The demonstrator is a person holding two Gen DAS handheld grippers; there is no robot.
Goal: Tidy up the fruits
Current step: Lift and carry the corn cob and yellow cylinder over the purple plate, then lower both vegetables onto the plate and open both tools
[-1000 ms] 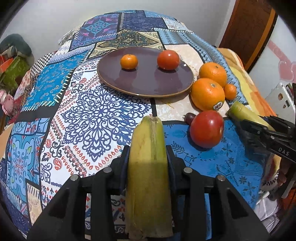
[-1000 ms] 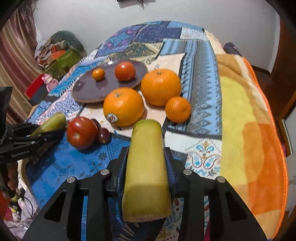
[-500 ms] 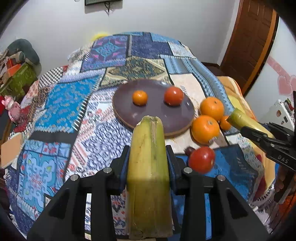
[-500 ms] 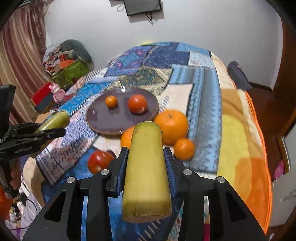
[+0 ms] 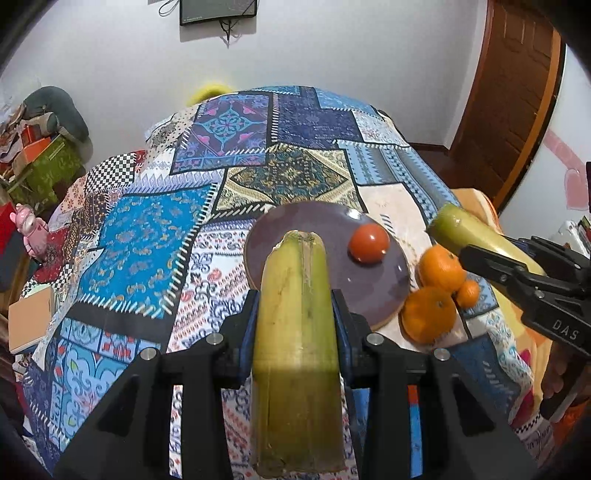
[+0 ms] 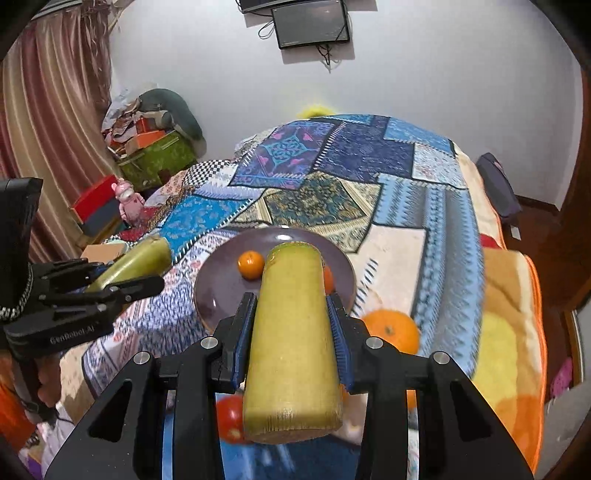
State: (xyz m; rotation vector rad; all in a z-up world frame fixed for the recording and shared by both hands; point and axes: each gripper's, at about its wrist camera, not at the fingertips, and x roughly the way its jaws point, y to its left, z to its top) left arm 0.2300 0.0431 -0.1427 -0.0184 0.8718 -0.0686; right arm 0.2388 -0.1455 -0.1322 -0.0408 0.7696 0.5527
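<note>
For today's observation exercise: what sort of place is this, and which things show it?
Probably a bedroom: a bed under a patchwork quilt, a wall-mounted screen, and curtains beside piled belongings.

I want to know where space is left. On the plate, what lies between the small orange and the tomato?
In the right wrist view, the held yellow-green piece hides the stretch between the small orange and the tomato on the plate; it cannot be told.

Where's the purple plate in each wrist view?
Left wrist: purple plate sits centre-right, partly behind the piece clamped in the left claw.
Right wrist: plate sits centre, behind the piece in the right claw.
Shared landmark: wall monitor, at the top of both views.
</note>
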